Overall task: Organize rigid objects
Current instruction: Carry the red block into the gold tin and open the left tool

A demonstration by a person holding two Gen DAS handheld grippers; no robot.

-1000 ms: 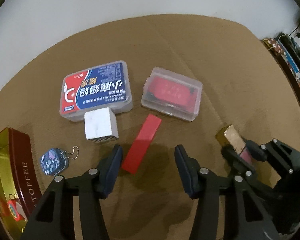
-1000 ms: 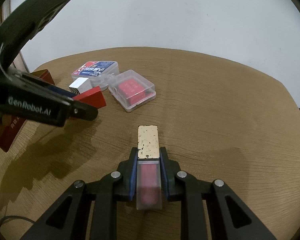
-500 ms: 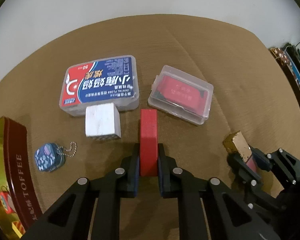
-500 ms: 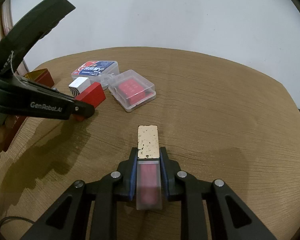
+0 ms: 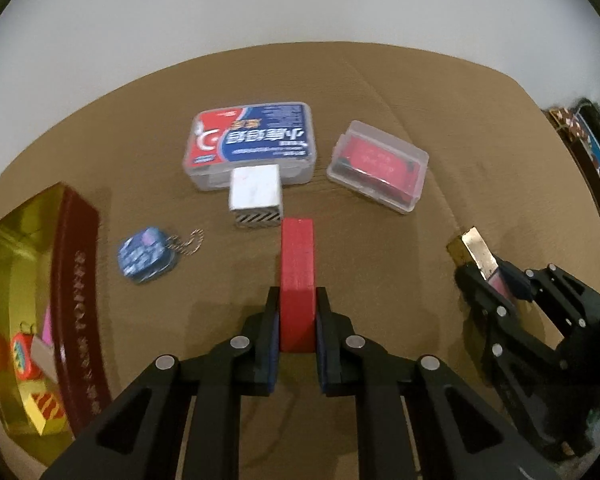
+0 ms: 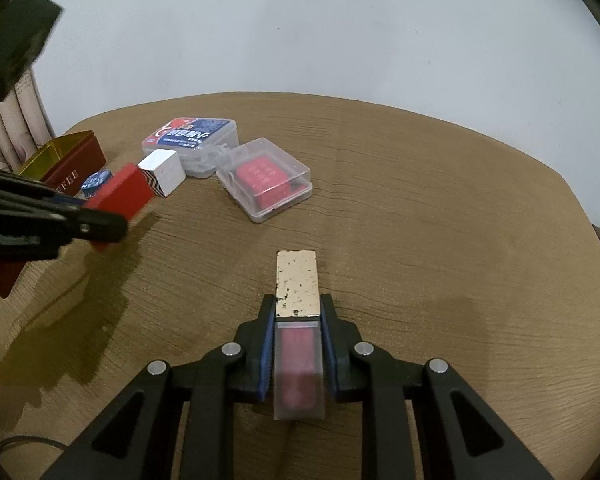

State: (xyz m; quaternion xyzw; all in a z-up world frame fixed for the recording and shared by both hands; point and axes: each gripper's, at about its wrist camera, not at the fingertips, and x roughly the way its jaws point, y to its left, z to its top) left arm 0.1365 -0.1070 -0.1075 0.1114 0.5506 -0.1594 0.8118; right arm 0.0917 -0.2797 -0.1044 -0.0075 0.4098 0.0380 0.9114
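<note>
My left gripper (image 5: pixel 297 300) is shut on a red flat block (image 5: pixel 297 268) and holds it above the brown table; the block also shows in the right wrist view (image 6: pixel 120 194). My right gripper (image 6: pixel 298 308) is shut on a gold-capped clear bottle with red contents (image 6: pixel 298 320), low over the table; it shows at the right in the left wrist view (image 5: pixel 478 258). A white cube (image 5: pixel 255 192), a blue-red floss box (image 5: pixel 252 140), a clear case with red contents (image 5: pixel 378 164) and a small blue keychain tin (image 5: pixel 144 254) lie on the table.
An open gold-and-maroon toffee tin (image 5: pixel 76 300) stands at the left with several small items inside; it also shows in the right wrist view (image 6: pixel 74 160). The table's far edge meets a white wall. Clutter (image 5: pixel 588 148) stands beyond the right edge.
My left gripper closed on the red block, lifted it off the table and drew back toward the left. The right gripper has held still with the bottle.
</note>
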